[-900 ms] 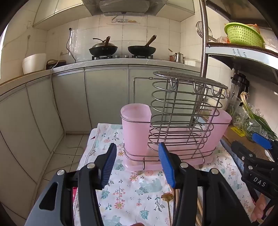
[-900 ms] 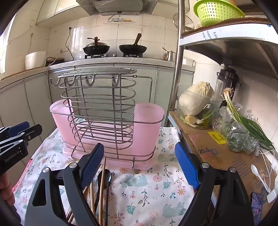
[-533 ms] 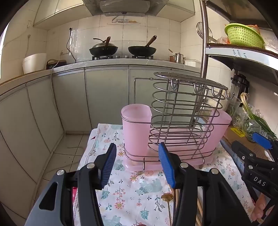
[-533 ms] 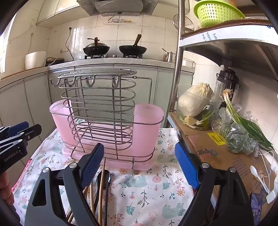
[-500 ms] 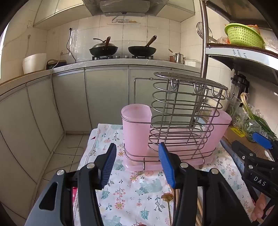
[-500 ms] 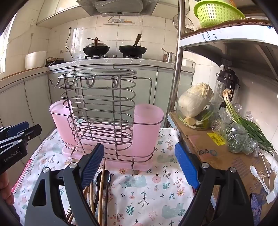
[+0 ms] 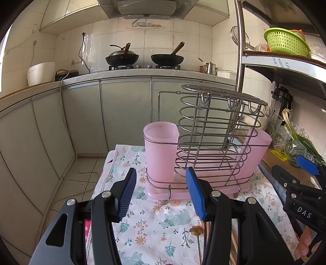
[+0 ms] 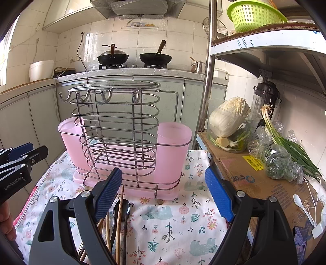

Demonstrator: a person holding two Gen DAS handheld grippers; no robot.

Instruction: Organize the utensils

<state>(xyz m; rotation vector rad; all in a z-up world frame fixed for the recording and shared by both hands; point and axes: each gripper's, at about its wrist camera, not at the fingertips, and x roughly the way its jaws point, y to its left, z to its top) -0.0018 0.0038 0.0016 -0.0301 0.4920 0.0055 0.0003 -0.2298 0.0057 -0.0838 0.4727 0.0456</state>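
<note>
Fingers (image 7: 130,190) on both our left gripper (image 7: 161,194) and right gripper (image 8: 164,192) are spread, pinching nothing; chopsticks (image 8: 119,222) lie near the wire rack (image 8: 120,130).

You are looking past the floral cloth (image 8: 179,222) at the gas stove (image 8: 132,65), where two dark woks (image 8: 113,58) are sitting side by side on the burners. Left of the stove, a white bucket (image 7: 40,73) is standing on the counter. Right of the stove, a metal kettle (image 7: 209,68) is resting. Nearer than the stove and to its right, a green basket (image 8: 252,15) is sitting on a shelf, with a cabbage in a clear bowl (image 8: 230,120) and green onions (image 8: 289,146) lying on cardboard below.
</note>
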